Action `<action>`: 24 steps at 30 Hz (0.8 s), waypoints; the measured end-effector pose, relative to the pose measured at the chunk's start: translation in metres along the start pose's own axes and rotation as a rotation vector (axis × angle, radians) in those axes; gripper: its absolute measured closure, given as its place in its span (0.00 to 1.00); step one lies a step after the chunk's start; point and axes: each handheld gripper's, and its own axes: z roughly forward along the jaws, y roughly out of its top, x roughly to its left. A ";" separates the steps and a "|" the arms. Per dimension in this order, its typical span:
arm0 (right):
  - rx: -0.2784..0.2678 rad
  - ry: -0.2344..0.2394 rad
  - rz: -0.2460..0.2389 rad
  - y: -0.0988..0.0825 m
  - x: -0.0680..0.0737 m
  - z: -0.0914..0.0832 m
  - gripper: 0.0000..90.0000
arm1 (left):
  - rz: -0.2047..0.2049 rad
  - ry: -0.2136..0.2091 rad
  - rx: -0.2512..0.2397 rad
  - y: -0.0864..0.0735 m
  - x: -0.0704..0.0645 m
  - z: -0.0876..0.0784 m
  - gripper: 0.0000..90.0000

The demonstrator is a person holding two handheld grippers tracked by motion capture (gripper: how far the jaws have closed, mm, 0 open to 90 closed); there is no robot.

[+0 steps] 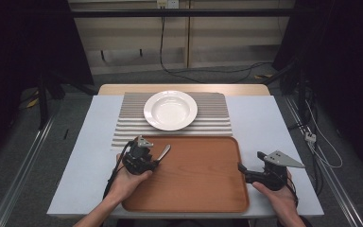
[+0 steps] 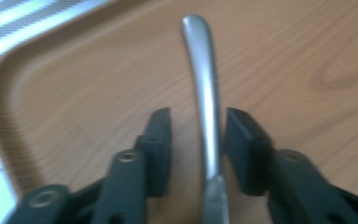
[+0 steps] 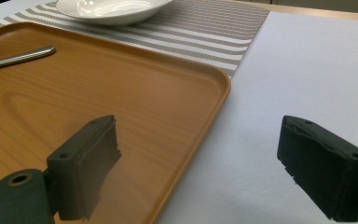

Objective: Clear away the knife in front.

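While both hands are working at the table, the scene is reading as follows.
Left gripper [image 1: 147, 152]: sitting over the wooden tray's [image 1: 203, 189] near-left corner, its jaws lying either side of a metal utensil handle [image 2: 204, 100] with narrow gaps showing, not yet clamping.
Utensil handle: lying on the tray, pointing toward the tray's middle.
Right gripper [image 3: 200, 168]: hovering at the tray's right edge, jaws spread wide and holding nothing.
White plate [image 1: 170, 109]: resting on the striped mat [image 1: 217, 118] beyond the tray.
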 end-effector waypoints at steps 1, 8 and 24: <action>0.001 0.001 0.001 0.000 0.000 0.000 0.13 | -0.004 0.005 -0.002 0.000 0.001 -0.001 0.60; 0.011 0.005 0.004 -0.001 -0.001 0.001 0.14 | 0.015 0.030 -0.089 0.006 0.008 -0.005 0.27; 0.004 0.000 0.018 -0.002 -0.004 -0.001 0.14 | 0.138 -0.116 -0.147 0.019 -0.004 -0.001 0.49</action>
